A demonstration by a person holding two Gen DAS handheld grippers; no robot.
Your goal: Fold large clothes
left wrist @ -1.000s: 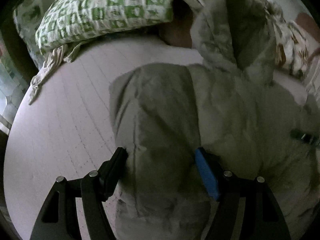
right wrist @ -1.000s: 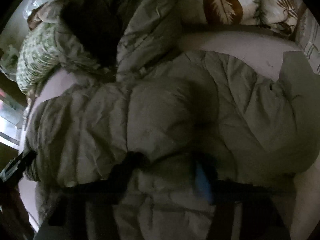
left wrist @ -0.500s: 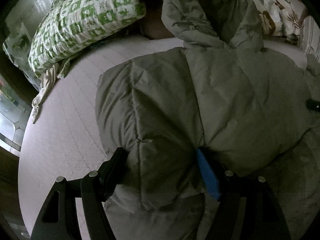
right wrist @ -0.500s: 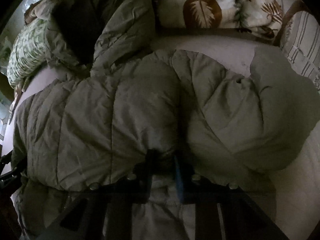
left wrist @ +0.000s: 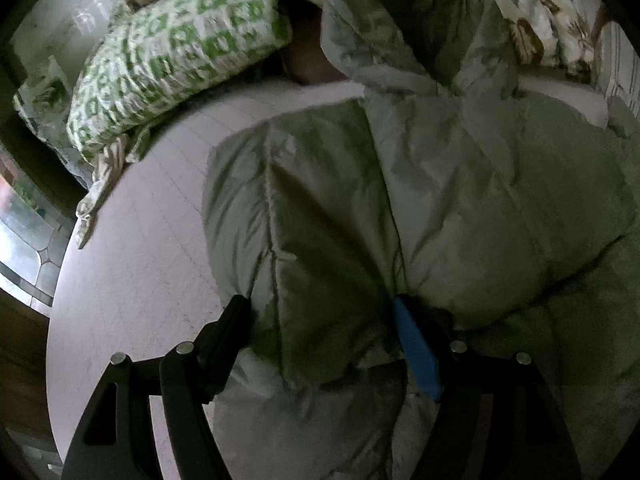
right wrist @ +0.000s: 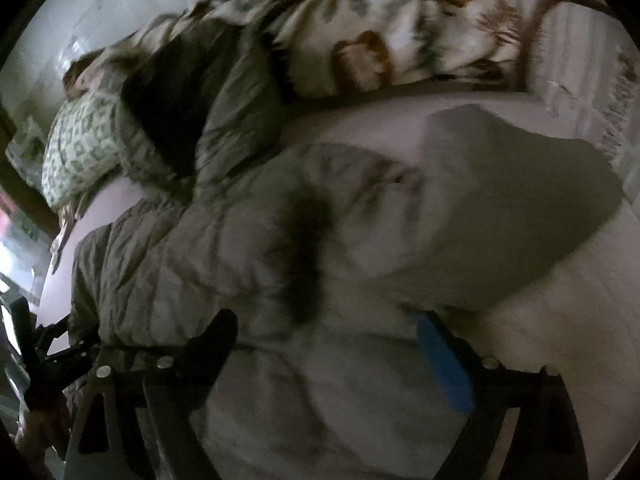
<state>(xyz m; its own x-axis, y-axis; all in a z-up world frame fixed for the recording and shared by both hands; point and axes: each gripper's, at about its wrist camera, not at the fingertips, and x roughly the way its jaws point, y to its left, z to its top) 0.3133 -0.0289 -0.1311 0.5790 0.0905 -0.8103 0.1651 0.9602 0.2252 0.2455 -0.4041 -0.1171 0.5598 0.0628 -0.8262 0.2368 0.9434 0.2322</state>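
With my left claw (left wrist: 324, 320) clamped on a fat fold of the puffy grey jacket (left wrist: 460, 208) lying on the bed (left wrist: 132, 264), and my right claw (right wrist: 324, 336) opening over its padding, I should press the fold flat before letting go.

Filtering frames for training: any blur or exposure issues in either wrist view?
Left wrist: dim, mild blur on the green pillow, puffy jacket legible. Right wrist: heavy motion smear across the jacket and floral bedding, dark. Both: fisheye bending, black corners.
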